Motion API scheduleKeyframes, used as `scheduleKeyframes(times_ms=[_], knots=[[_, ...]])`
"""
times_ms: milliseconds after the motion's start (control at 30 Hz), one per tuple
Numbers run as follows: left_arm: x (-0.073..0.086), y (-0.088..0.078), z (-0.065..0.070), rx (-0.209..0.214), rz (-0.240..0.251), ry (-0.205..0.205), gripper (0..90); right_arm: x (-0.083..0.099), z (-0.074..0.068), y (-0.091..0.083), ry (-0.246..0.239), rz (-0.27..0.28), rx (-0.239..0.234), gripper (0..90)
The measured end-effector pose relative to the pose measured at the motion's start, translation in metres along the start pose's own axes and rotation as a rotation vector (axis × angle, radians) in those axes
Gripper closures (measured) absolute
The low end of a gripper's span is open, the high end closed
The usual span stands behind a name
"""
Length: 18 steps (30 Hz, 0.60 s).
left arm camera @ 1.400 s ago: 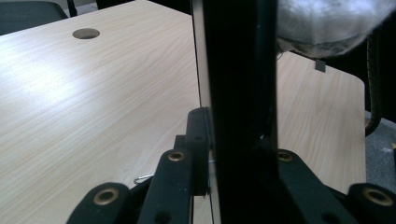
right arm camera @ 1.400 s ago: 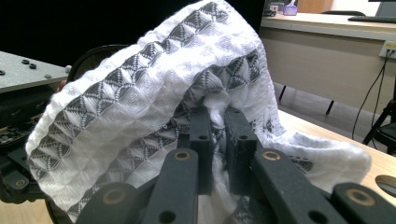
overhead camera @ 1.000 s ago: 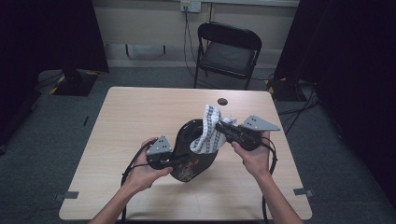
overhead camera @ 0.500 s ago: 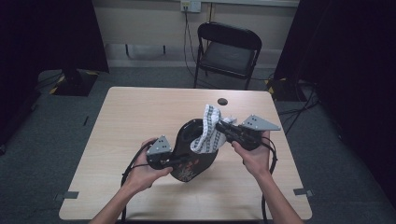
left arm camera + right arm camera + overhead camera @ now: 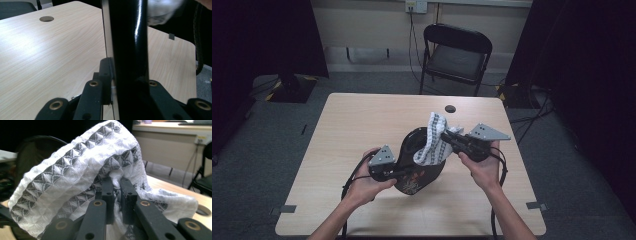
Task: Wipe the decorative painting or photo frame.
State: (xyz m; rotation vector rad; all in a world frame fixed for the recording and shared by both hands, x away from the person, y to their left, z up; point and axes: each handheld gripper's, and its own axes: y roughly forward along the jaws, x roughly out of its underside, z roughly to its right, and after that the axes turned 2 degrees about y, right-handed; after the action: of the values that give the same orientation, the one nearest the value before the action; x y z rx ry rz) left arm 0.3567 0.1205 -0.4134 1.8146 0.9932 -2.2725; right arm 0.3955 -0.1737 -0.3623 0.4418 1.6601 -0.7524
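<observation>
A glossy black dish with a reddish pattern on its outside is held on edge above the table, near its front. My left gripper is shut on the dish's lower rim; in the left gripper view the rim stands upright between the jaws of the left gripper. My right gripper is shut on a white towel with a grey diamond weave, and the towel lies bunched against the dish's hollow. In the right gripper view the towel drapes over the right gripper.
The light wooden table has a round cable hole at its far side. A black folding chair stands behind the table. Cables trail from both grippers toward the table's front edge.
</observation>
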Motion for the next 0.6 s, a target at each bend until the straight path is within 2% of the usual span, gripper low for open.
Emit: scheduleKeyframes(times_ms=[100,267,533,600], knots=[[0.000,0.000,-0.002,0.002,0.003,-0.005,78.5,0.003,0.007,-0.004,0.025,-0.022,0.014,84.7],[0.000,0.000,-0.002,0.003,0.003,-0.011,80.0,0.010,0.012,-0.024,0.009,-0.067,0.045,85.0],[-0.001,0.001,-0.003,0.004,-0.003,-0.009,80.0,0.047,0.035,-0.058,0.031,-0.161,0.146,85.0],[-0.001,0.001,-0.004,0.004,-0.002,-0.014,80.1,0.056,0.041,-0.062,0.024,-0.188,0.188,85.0]])
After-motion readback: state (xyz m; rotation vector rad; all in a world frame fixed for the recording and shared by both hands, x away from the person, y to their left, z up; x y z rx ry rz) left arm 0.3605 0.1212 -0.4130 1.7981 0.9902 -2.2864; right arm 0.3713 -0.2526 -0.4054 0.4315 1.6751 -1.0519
